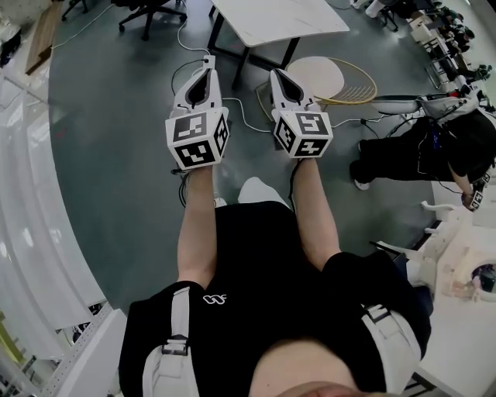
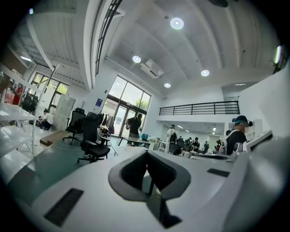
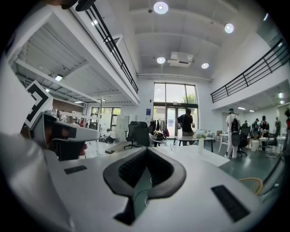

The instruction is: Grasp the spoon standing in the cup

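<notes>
Head view looks down on two forearms stretched out over a smooth grey-green floor (image 1: 108, 155). Each hand carries a white, wedge-shaped plastic tool with a black-and-white marker cube at its rear. The left gripper (image 1: 208, 68) and right gripper (image 1: 277, 75) lie side by side, their tips just short of the white table (image 1: 279, 19), a flat slab on dark legs. Right of the table's near edge rests a round white disc (image 1: 314, 76) overlapped by a thin yellow hoop (image 1: 358, 84), and a pale cable (image 1: 242, 112) snakes over the floor just below the table. Only the gripper views show the jaws: on each, the dark pads run together to a closed point with nothing between them, so both tools are shut and empty. Left gripper view adds black high-backed chairs (image 2: 93, 138) left of the table and tall glass doors (image 2: 127, 106) far beyond it. Right gripper view alone shows, past the table, a slim white vase (image 3: 200, 144) holding what may be pale flowers, too small to be sure. Neither spoon nor cup can be picked out in any view.
</notes>
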Motion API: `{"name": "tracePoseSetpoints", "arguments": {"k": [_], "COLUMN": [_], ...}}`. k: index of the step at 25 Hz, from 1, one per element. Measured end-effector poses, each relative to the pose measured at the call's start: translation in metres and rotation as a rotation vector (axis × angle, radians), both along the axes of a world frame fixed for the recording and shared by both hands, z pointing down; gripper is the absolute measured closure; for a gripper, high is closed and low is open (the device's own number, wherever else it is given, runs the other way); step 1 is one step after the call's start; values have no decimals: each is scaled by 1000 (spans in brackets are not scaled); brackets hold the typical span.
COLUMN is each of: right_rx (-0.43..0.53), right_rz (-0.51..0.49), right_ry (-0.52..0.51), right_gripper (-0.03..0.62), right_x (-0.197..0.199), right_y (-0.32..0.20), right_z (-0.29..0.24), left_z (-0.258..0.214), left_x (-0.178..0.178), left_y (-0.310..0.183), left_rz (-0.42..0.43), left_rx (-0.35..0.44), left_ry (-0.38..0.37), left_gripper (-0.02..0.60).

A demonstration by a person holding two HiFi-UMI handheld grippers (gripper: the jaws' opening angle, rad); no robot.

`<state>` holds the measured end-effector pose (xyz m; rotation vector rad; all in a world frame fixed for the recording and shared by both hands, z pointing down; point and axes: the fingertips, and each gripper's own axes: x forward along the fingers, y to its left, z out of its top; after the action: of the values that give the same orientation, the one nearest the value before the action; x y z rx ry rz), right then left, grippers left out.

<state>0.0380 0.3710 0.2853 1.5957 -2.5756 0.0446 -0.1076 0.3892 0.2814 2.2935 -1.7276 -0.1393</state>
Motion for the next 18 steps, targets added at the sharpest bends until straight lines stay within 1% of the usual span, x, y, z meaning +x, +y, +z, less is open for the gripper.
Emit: {"name": "tracePoseSetpoints", "arguments": {"k": [4,7,13,18], "right_rx": [1,9,2,8], "right_rz": [12,12,-5,-15], "right_ry": [3,-1,-5,-15], "right_gripper": [588,588,588,588], "right_x": [24,25,19,17], "right_y": [-21,-22,-31,-48], "right_z": [-4,-8,1,0], "left_z": [-2,-3,9,8], "left_x": [20,23,18,10], "left_y": [-22,-21,-29,-47], "left_rz": [8,14,1,-20], "left_rx": [2,2,-16,-16], "left_ry": [4,0,8,13], "left_gripper": [568,569,569,568]}}
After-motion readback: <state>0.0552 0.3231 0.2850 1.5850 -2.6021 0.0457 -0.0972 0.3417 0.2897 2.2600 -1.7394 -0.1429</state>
